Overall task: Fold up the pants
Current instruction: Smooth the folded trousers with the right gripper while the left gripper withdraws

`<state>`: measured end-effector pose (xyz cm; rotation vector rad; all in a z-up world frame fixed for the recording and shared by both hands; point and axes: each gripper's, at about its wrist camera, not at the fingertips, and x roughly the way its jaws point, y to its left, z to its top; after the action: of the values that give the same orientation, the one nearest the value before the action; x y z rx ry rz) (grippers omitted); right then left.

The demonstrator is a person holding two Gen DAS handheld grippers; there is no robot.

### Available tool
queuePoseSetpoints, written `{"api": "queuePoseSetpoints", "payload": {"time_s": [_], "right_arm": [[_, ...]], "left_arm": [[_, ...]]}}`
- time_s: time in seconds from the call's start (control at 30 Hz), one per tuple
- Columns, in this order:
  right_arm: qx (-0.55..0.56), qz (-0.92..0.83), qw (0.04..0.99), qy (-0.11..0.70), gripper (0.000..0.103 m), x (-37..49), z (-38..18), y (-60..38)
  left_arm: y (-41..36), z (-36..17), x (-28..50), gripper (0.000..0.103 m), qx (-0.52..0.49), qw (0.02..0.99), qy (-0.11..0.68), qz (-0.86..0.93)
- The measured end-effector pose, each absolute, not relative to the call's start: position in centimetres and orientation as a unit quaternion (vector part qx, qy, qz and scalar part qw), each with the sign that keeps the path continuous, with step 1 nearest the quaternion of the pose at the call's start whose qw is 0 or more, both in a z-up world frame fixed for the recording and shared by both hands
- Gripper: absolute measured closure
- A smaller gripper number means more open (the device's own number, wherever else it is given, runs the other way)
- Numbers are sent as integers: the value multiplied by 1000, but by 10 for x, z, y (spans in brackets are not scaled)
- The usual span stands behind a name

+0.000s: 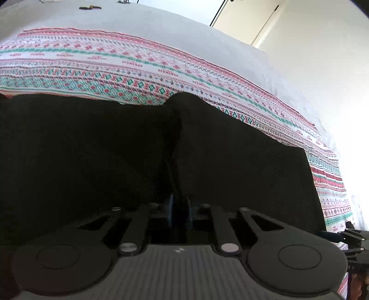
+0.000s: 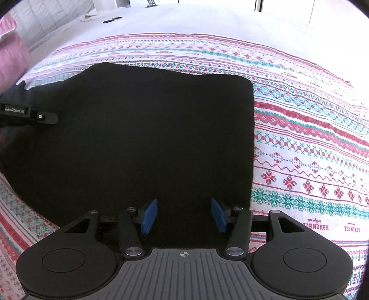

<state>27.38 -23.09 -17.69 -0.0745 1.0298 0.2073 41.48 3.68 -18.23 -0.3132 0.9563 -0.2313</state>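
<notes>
The black pants (image 2: 143,129) lie on a patterned cloth (image 2: 311,143) spread over a bed, and from the right wrist view they already make a compact dark block: a squared corner up at about 1 o'clock, a straight edge down the 3 o'clock side, and a looser, rounded edge trailing off toward 8 o'clock. I judge that at least one fold is in, since no separate legs or waistband can be told apart, though the fabric is too dark to count layers. What is left, as I read it, is another fold to shorten the block and some smoothing of the left side, which looks less tidy than the right.

The block's long axis seems to run from 9 to 3 o'clock in the right wrist view, slightly wider than it is deep, with the neat end at 3 o'clock. The fisheye bends everything, so I hold that loosely.

The left claw (image 1: 180,211) is pinched nearly shut, and the black fabric rises in a ridge straight ahead of it toward 12 o'clock, so it appears to be clamped on a pinch of the pants. It shows at 9 o'clock in the other view, over the ragged left edge.

The right claw (image 2: 183,215) stands about halfway apart, its blue pads (image 2: 149,215) bare, hovering over the near edge of the pants at 6 o'clock with nothing gripped between them.

A small dark object (image 2: 112,20) lies well away at 11 o'clock.
</notes>
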Motion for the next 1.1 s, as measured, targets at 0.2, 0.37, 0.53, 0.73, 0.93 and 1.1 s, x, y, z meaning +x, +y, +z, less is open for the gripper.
{"api": "queuePoseSetpoints", "payload": {"time_s": [0.2,0.37,0.53,0.73,0.93,1.1], "right_arm": [[-12,89,880,466,51,271,-165,-249],[-58,89,871,480,50,272,-182,-230],[-65,116,881,455,51,268,-171,-204],[-121,144,873,450,51,267,-183,-155],[-146,175,870,437,51,267,-184,-113],[-162,201,866,427,51,262,-186,-78]], "left_arm": [[57,-172,405,88,-154,877,446,-94],[87,-165,399,72,-173,881,437,-58],[118,-160,389,70,-195,884,425,-20],[156,-154,372,62,-198,890,411,23],[225,-146,348,59,-236,889,382,97],[282,-146,321,59,-322,872,351,112]]}}
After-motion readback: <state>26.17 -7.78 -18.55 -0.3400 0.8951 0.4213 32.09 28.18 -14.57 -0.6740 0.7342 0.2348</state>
